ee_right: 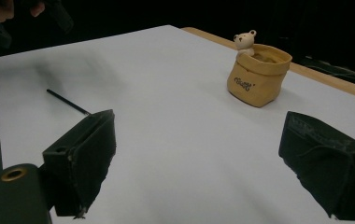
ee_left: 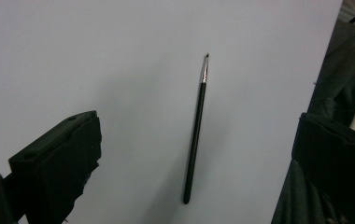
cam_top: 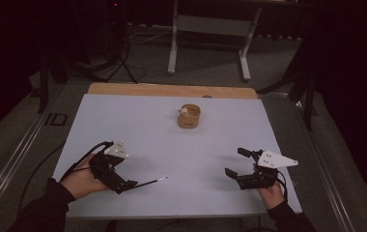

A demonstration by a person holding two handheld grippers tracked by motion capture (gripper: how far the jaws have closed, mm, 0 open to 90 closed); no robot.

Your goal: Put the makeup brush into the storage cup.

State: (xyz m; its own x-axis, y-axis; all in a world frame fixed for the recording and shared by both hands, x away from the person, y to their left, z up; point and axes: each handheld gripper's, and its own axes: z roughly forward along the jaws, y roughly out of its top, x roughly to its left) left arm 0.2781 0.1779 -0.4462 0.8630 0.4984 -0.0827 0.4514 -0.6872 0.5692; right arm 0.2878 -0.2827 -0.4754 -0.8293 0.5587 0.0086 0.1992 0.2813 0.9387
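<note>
A thin black brush (ee_left: pixel 195 135) with a silver ferrule lies flat on the white table (cam_top: pixel 172 145). My left gripper (ee_left: pixel 198 128) is open above it, one jaw on either side and neither touching it. In the high view the brush (cam_top: pixel 150 182) points right from just beyond my left gripper (cam_top: pixel 125 185), near the front left. My right gripper (cam_top: pixel 237 162) is open at the front right with nothing between its jaws. From my right gripper (ee_right: pixel 196 140) the brush (ee_right: pixel 68 102) lies far off at the left.
A tan sack-shaped pot (cam_top: pixel 189 116) with a small white bear (ee_right: pixel 244 41) on its rim stands at the middle back, in the right gripper view at upper right (ee_right: pixel 258 74). The table's wooden back edge (cam_top: pixel 172 90) runs behind it. Dark floor and a stand frame (cam_top: pixel 209 29) lie beyond.
</note>
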